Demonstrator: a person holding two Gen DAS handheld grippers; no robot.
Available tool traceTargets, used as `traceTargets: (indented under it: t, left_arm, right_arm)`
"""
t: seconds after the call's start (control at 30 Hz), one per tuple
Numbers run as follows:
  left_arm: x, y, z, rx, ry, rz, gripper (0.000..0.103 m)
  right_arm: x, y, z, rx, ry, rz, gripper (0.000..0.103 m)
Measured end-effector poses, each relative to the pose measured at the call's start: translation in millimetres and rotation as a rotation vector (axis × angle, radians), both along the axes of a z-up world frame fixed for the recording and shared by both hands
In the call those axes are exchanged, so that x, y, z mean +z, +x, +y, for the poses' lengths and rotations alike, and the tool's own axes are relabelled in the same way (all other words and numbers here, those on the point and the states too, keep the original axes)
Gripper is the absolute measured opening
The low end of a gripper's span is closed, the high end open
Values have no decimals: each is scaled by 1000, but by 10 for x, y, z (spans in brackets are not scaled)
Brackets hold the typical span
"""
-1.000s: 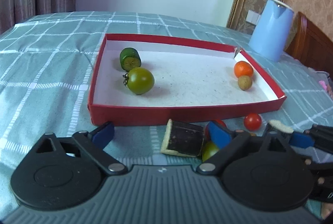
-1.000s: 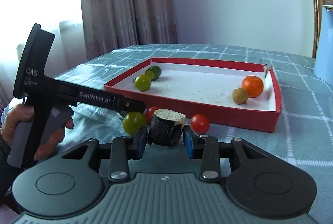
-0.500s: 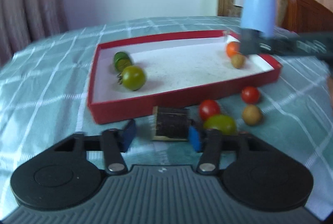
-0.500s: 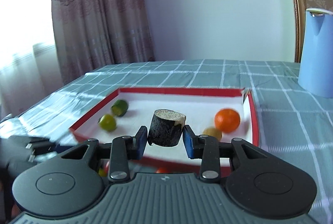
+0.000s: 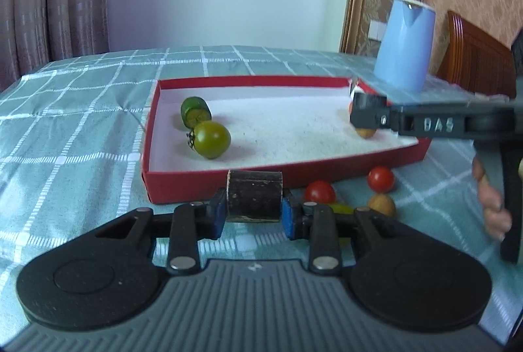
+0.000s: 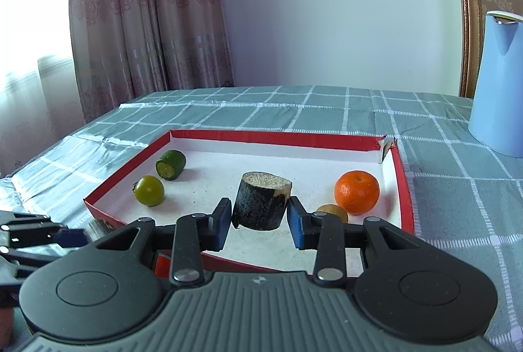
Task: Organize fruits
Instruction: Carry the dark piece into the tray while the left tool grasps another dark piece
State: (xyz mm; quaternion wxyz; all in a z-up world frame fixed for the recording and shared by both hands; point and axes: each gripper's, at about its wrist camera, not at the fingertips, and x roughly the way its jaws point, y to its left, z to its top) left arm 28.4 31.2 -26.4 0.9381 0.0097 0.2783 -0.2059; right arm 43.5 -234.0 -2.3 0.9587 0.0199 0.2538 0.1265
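Observation:
My left gripper (image 5: 253, 214) is shut on a dark cut chunk (image 5: 254, 199) just in front of the red tray's near wall (image 5: 183, 180). My right gripper (image 6: 260, 222) is shut on another dark chunk with a pale cut top (image 6: 263, 201), held over the tray floor (image 6: 294, 162). In the tray lie a green tomato (image 6: 149, 190), a cucumber piece (image 6: 170, 164), an orange (image 6: 357, 192) and a small brown fruit (image 6: 331, 210). On the cloth outside the tray sit two red tomatoes (image 5: 319, 191) (image 5: 380, 179), a brown fruit (image 5: 381, 204) and a green one (image 5: 341, 208), partly hidden.
A blue jug (image 5: 405, 44) stands beyond the tray's far right corner. A wooden chair (image 5: 474, 57) is at the right edge. The right gripper's body (image 5: 425, 123) reaches over the tray's right side. The checked green cloth (image 5: 81, 123) covers the table.
My left gripper has closed on the dark chunk in front of the tray. My right gripper has carried its chunk from the cloth up and over the tray.

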Motion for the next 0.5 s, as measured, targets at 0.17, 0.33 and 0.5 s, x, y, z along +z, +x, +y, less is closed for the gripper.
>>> traceTargets:
  t: [0.17, 0.33, 0.5]
  left_arm:
    - [128, 96, 5, 10, -65, 21, 30]
    - [246, 170, -70, 1, -92, 8, 29]
    - [248, 326, -187, 28, -52, 0, 29]
  right_arm:
    - [-22, 38, 34, -8, -28, 1, 36]
    - [-54, 83, 108, -4, -69, 7, 32]
    - [-105, 141, 165, -7, -105, 14, 32]
